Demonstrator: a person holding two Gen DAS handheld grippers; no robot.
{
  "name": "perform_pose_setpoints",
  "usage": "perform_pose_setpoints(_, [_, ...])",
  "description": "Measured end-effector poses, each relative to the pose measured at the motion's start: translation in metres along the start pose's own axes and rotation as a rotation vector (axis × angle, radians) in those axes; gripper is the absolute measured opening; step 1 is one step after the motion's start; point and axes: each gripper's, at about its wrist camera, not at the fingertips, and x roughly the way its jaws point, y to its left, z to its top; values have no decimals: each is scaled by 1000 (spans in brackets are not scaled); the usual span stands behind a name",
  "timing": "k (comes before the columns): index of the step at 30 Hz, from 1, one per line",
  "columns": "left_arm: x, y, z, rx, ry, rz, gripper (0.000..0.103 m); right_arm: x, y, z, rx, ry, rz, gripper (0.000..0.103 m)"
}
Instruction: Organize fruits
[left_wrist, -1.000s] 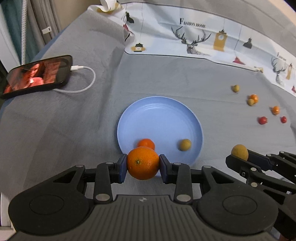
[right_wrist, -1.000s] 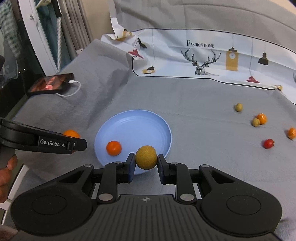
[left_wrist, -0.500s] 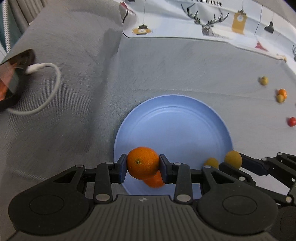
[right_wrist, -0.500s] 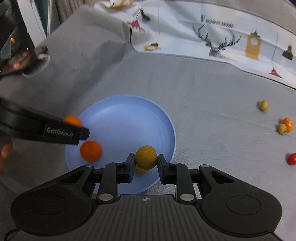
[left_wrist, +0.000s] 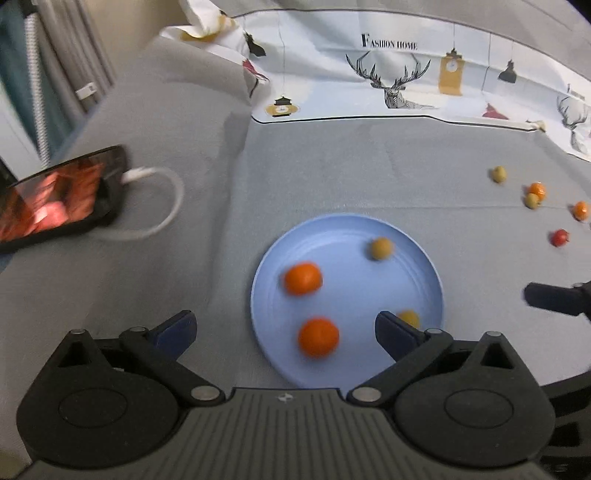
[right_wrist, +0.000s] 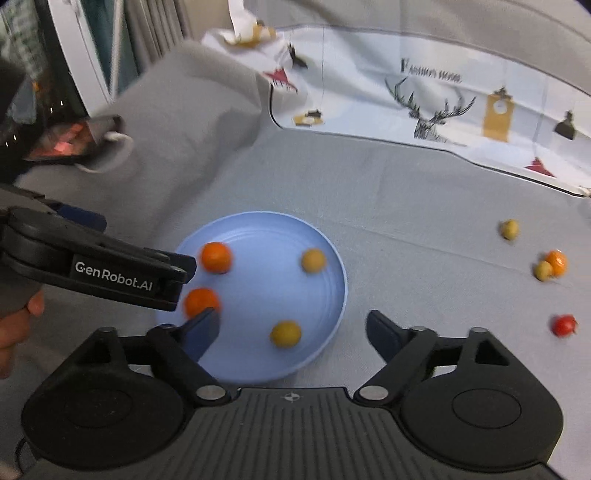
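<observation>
While four fruits lie on the blue plate (left_wrist: 424, 266), both grippers hang over it, their jaws opening on nothing.

Two oranges (left_wrist: 318, 336) sit left and two yellow-green fruits (right_wrist: 285, 334) right, between the left gripper (left_wrist: 284, 328) and right gripper (right_wrist: 291, 328); five more fruits (right_wrist: 564, 325) lie well apart on the grey cloth (left_wrist: 351, 166).

Both grips let go, jaws opening: the orange (left_wrist: 318, 337) and yellow-green fruit (right_wrist: 285, 334) now lie on the blue plate (left_wrist: 406, 280)
</observation>
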Motion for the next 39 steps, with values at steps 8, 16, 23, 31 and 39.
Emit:
perform_pose_setpoints(8, [-79, -5, -55, 18, -66, 38, 103, -80, 28, -39, 21, -78, -7, 100])
perform_pose_setpoints(16, [-118, -11, -84, -14, -102, 43, 103, -128, 43, -67, 1, -156, -62, 102])
perform_pose_setpoints(23, [-146, -19, -103, -16, -140, 48, 103, -159, 50, -87, -7, -210, -94, 102])
perform_pose_setpoints(31, [-166, -26, -118, -2, -174, 72, 103, -180, 54, -99, 10, -254, -108, 102])
perform_pose_setpoints(39, [-170, -25, -120, -6, -176, 67, 103, -187, 56, -103, 1, -273, -118, 102])
